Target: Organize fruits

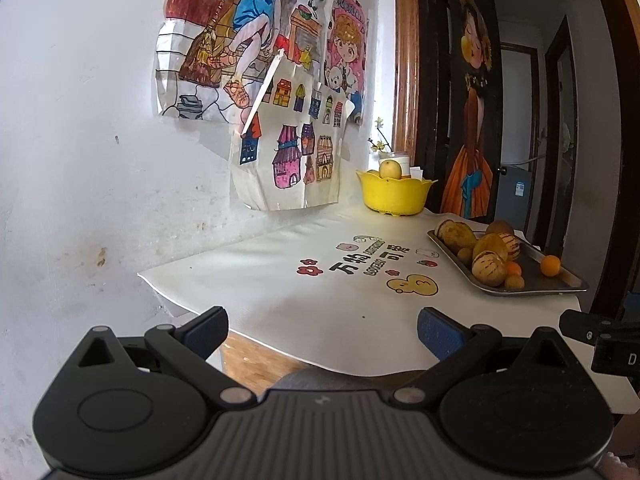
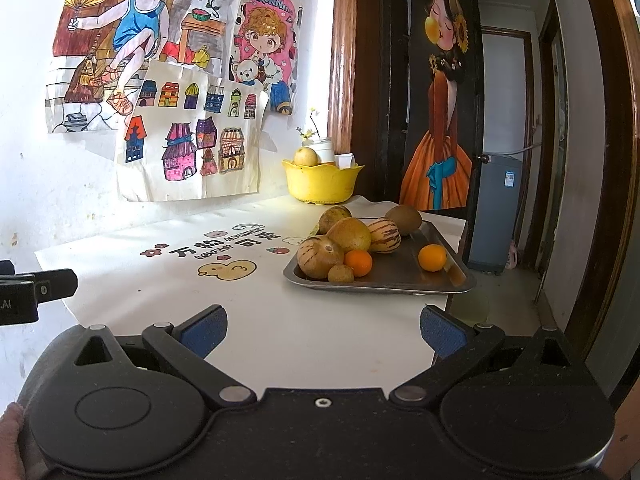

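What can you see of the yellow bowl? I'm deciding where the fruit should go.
The yellow scalloped-rim plastic bowl stands upright at the table's far end, near the white wall and wooden door frame. Its rim flares like petals above a rounded body. One pale yellow round fruit shows above its rim; a white jar stands behind. It sits apart from the metal tray.

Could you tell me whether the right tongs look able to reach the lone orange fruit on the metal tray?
Probably yes: the right tongs are open, and bare tablecloth lies between them and the lone orange fruit.
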Demonstrator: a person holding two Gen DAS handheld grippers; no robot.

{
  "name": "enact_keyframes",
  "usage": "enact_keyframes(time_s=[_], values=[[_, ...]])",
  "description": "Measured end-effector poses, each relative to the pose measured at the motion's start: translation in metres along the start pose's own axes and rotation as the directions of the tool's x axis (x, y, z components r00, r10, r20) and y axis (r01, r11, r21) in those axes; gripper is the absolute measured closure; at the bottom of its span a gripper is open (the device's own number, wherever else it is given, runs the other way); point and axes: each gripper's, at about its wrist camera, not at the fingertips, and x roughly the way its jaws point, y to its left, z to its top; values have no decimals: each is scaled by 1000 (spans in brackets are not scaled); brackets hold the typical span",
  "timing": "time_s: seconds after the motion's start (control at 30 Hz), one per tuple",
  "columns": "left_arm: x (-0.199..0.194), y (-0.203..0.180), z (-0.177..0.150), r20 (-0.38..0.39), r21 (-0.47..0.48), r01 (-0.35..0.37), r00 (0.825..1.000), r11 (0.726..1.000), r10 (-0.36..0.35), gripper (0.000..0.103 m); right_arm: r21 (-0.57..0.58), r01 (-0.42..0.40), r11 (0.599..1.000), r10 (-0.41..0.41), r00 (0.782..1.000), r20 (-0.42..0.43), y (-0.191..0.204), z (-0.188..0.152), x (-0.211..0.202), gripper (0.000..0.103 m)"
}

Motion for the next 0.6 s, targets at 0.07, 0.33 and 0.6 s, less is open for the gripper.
enact_keyframes(time_s=[0.07, 0.33, 0.6], values=[[1, 1, 0, -1, -3, 0, 1000, 1000, 0, 0, 0, 0, 1000, 0, 1000, -1, 0, 0, 0, 1], [3, 1, -1, -10, 1, -20, 1000, 1000, 20, 0, -5, -3, 1000, 3, 1000, -6, 1, 0, 0, 1], [3, 3, -1, -10, -2, -22, 1000, 1000, 22, 0, -6, -5, 1000, 4, 1000, -8, 0, -1, 0, 1]])
